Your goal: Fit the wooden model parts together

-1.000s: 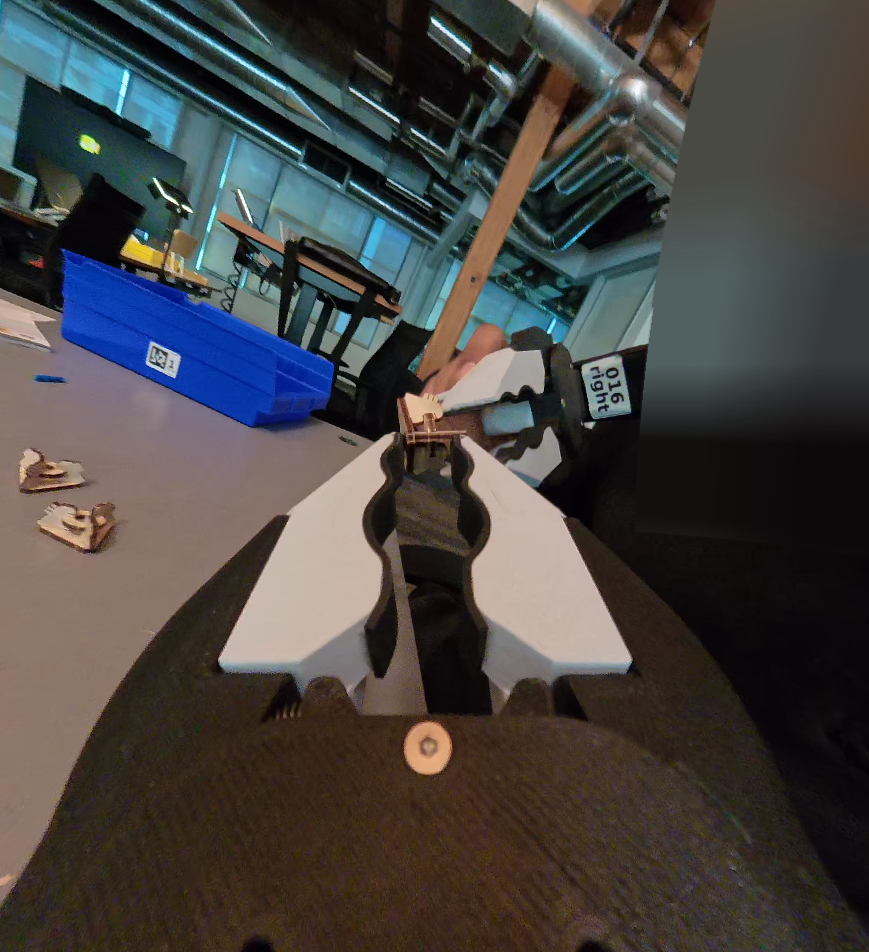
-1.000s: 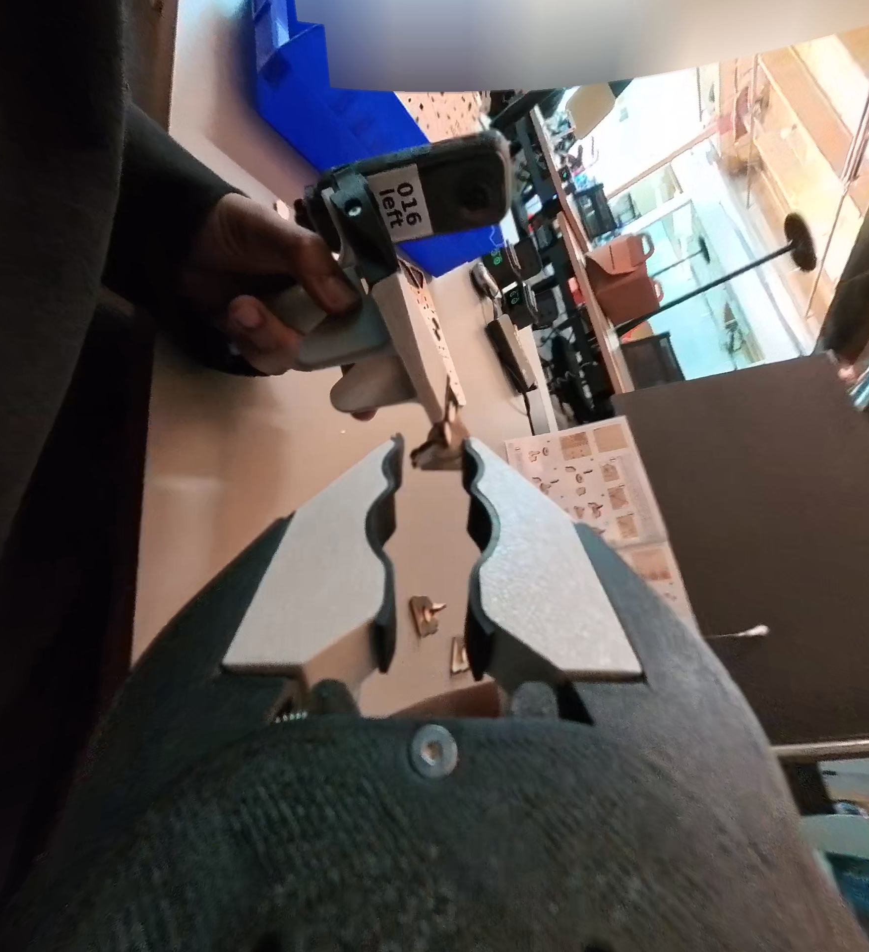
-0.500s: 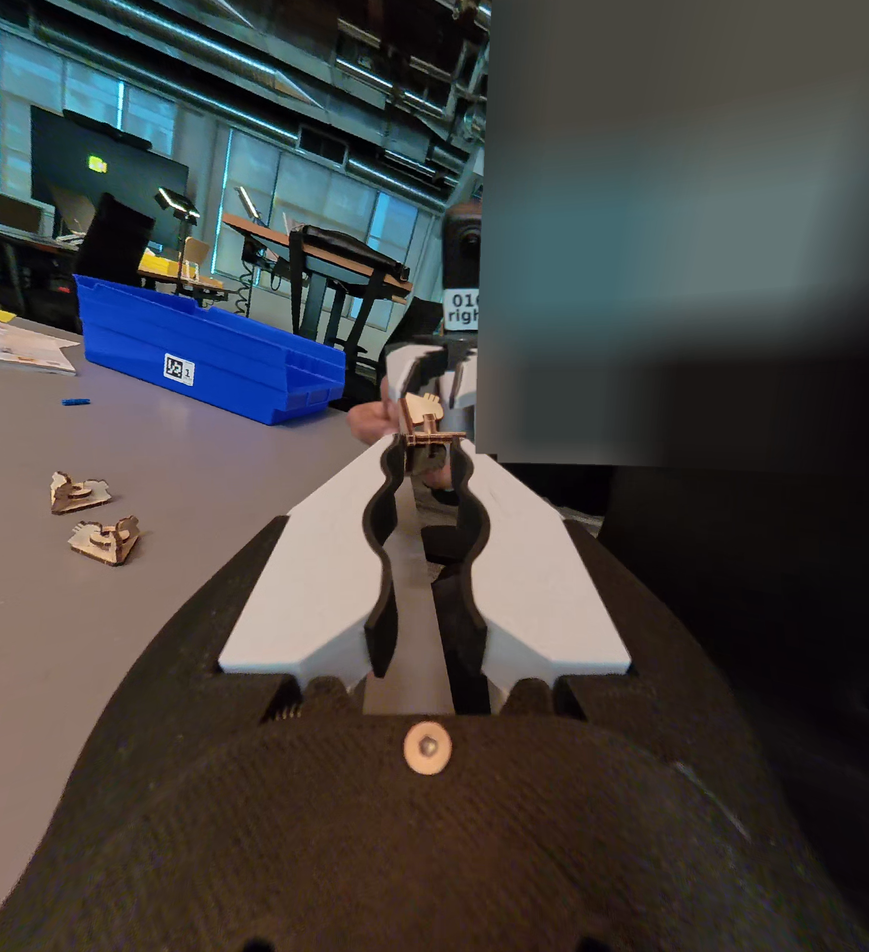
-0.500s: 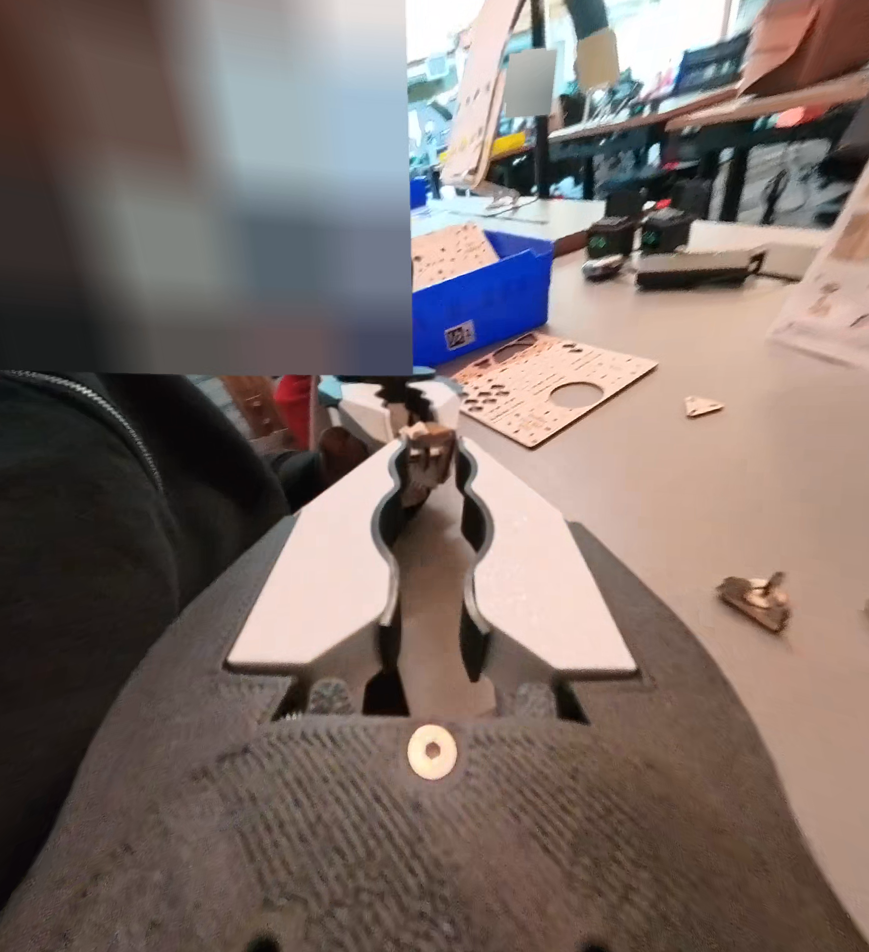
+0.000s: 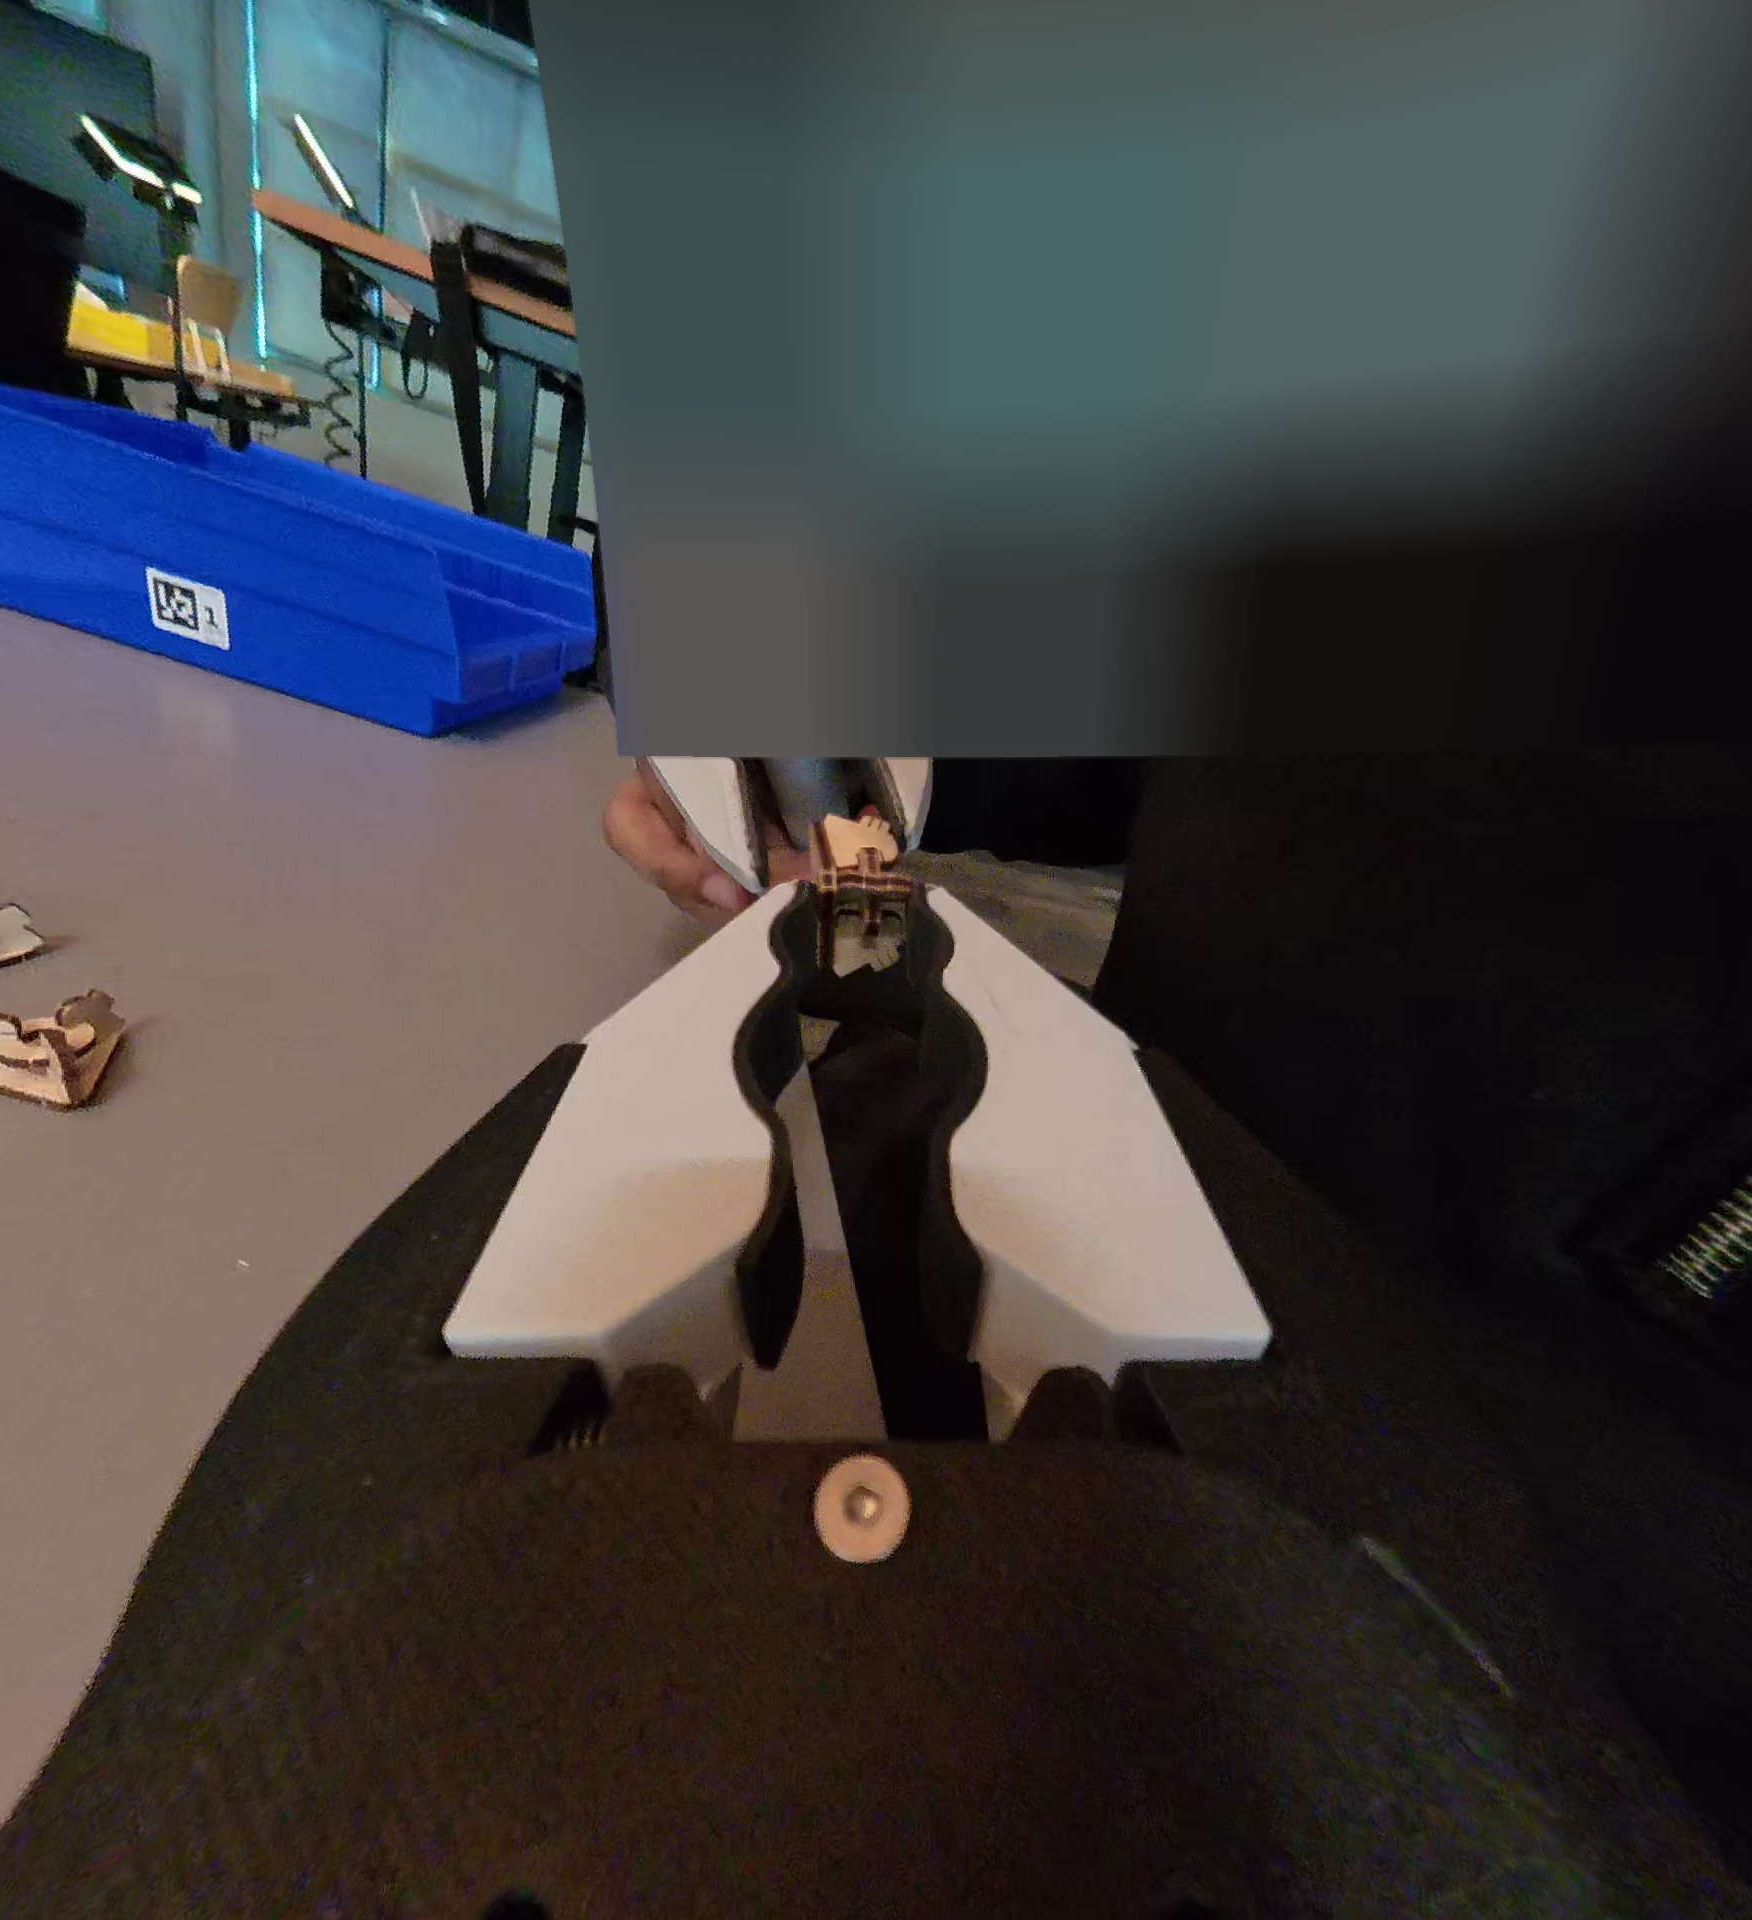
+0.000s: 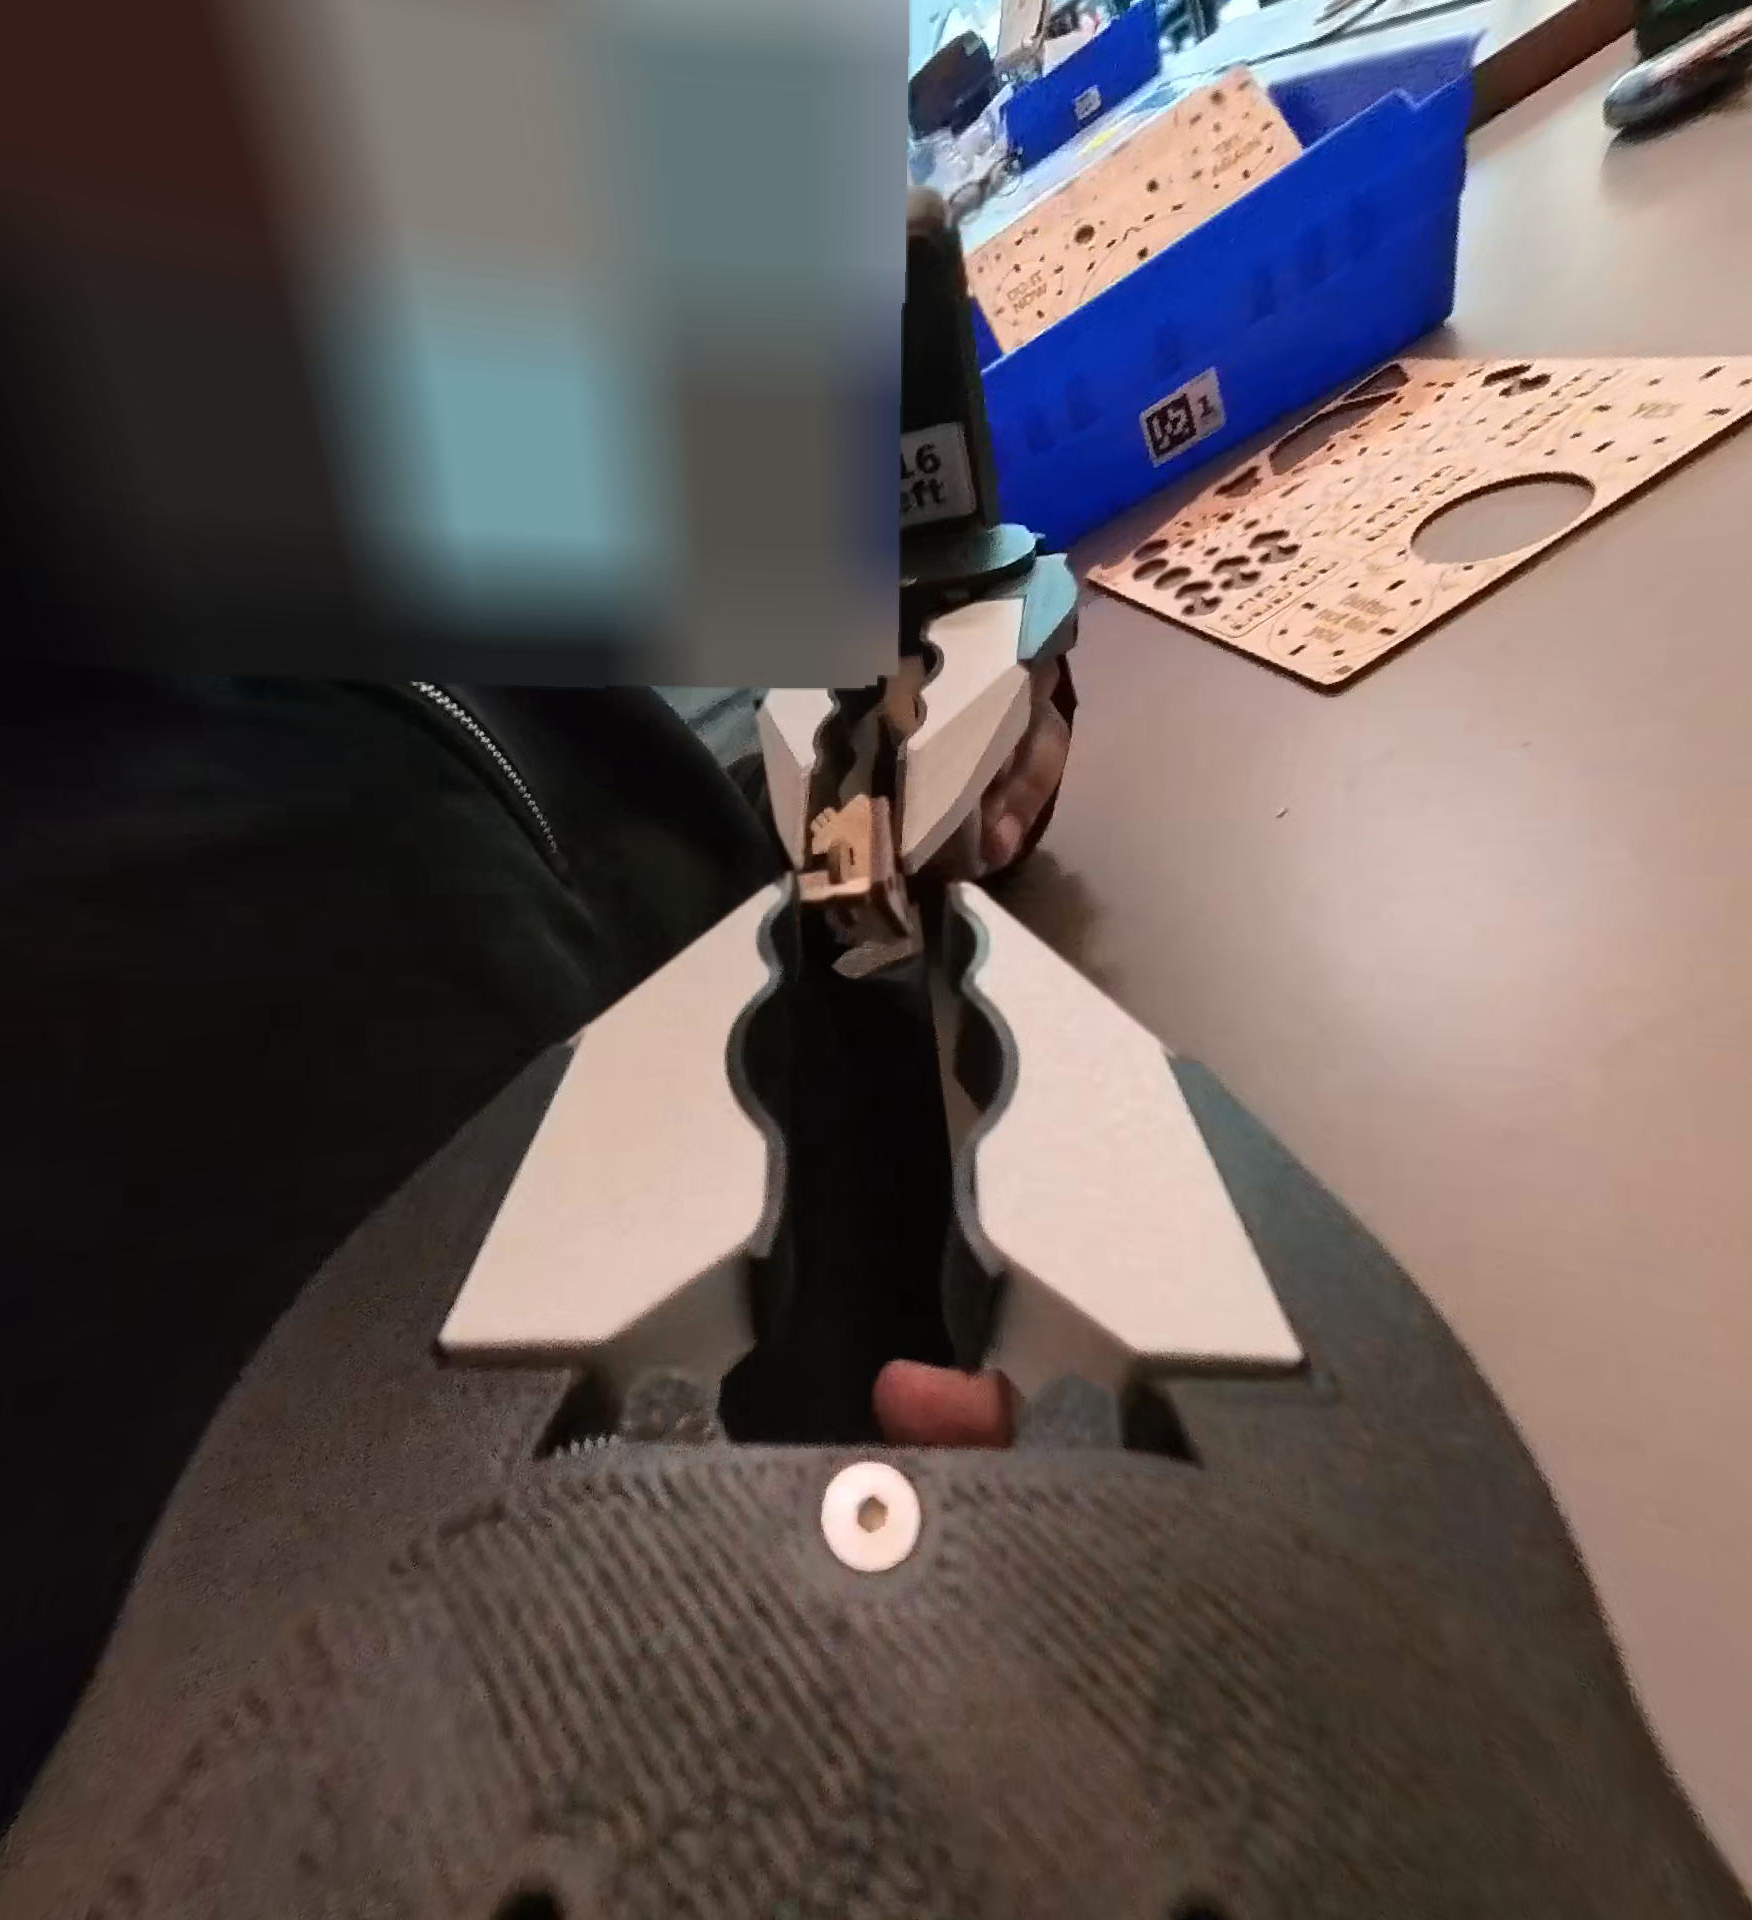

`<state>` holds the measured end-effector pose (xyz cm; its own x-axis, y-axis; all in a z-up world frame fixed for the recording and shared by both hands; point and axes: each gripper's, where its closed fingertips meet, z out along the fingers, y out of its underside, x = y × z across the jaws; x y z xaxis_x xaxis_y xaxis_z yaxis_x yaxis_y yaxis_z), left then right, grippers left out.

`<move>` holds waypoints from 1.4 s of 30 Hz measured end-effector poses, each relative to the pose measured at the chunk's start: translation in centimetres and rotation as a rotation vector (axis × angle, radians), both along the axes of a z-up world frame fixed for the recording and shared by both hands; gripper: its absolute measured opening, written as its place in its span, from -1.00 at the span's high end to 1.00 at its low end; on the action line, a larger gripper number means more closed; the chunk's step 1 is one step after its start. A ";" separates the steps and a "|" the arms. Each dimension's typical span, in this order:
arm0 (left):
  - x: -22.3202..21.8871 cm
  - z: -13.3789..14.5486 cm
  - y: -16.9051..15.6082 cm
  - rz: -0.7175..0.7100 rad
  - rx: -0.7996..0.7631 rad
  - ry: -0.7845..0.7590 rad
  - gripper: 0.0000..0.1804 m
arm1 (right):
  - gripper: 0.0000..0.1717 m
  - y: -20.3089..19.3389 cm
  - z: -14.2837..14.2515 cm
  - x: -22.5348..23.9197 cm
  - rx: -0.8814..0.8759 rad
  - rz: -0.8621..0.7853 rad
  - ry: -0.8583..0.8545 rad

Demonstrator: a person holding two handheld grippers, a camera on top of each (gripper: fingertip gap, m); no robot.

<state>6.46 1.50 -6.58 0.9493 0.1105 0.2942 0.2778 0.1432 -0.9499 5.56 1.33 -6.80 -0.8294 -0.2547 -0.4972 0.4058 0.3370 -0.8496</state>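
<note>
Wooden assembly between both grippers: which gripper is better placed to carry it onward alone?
Left, probably. The left gripper has both fingertips pressed on the small wooden assembly. The right gripper stands wider than the piece, with a visible gap at one fingertip.

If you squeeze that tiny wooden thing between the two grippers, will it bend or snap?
The little wooden assembly looks like thin cut plywood slotted together, so probably stiff, not floppy. Its small tabs might snap or pop apart if squeezed hard. The left gripper clamps it; it's likely very light.
</note>
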 end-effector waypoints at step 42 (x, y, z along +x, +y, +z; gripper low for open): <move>-7.9 -10.2 1.6 0.254 -0.544 -0.546 0.96 | 0.79 2.2 -9.5 -7.7 0.358 -0.207 0.436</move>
<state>-1.44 3.12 -16.82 0.6139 0.5645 0.5518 0.7436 -0.1790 -0.6442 -2.14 3.57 -16.28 -0.9906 0.0542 -0.1254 0.1333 0.5844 -0.8004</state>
